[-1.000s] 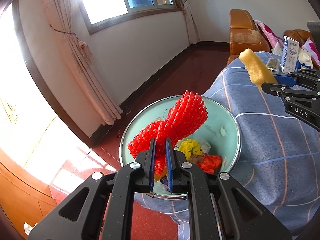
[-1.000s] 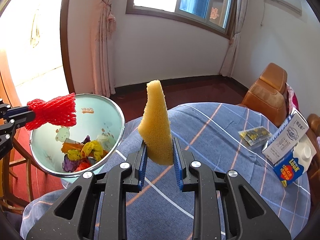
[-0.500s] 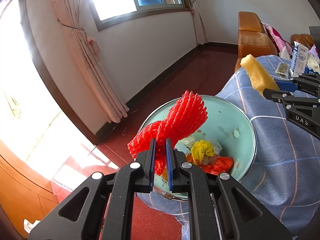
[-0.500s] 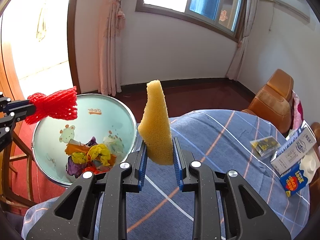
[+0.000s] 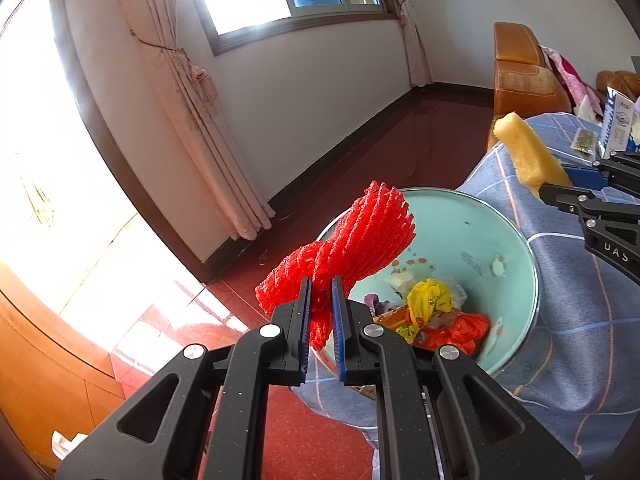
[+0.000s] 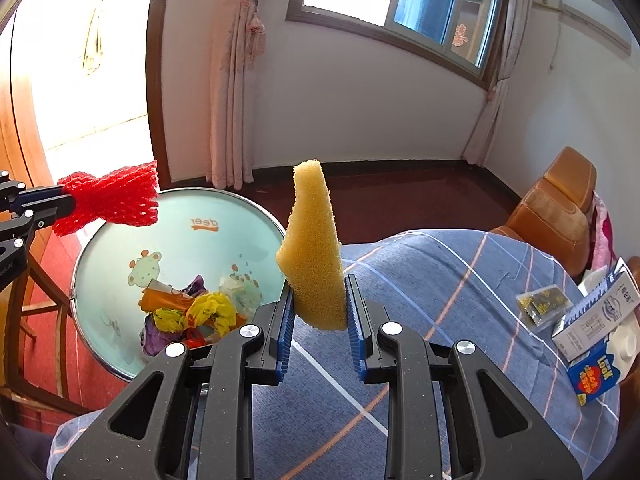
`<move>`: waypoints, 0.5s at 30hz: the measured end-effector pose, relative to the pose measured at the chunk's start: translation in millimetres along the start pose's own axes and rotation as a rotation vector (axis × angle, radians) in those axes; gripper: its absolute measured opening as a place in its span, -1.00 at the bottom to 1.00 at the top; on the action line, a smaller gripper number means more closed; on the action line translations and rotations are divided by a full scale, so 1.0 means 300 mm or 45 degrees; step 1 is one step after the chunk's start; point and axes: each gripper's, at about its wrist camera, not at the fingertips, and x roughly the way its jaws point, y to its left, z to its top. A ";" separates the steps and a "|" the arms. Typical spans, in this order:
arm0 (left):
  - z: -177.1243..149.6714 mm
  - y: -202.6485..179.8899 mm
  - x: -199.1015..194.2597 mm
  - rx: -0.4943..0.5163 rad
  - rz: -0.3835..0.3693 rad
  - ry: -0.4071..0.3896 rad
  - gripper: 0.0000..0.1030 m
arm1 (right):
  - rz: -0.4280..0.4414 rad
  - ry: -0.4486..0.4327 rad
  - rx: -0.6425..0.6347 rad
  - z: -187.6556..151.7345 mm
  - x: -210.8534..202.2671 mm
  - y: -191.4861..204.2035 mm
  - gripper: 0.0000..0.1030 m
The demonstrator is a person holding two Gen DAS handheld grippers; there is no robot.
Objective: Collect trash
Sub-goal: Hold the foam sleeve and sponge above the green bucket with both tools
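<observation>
From the left wrist, the left gripper (image 5: 320, 300) pinches a red foam net (image 5: 348, 240) above the near rim of the mint basin (image 5: 516, 248) of trash, while from the right wrist the right gripper (image 6: 320, 304) clamps a yellow sponge (image 6: 314, 248) upright, just right of that basin (image 6: 120, 320).

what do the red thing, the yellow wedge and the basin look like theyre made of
Red thing: probably foam netting, an open stretchy mesh, matte. Yellow wedge: likely sponge foam, porous and rough. Basin: glossy mint coating with a printed cartoon and a metallic rim, perhaps enamelled metal, though plastic can't be ruled out.
</observation>
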 end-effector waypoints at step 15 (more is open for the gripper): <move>0.003 0.025 0.008 -0.021 0.007 0.006 -0.82 | 0.024 0.002 -0.044 0.026 0.013 0.047 -0.52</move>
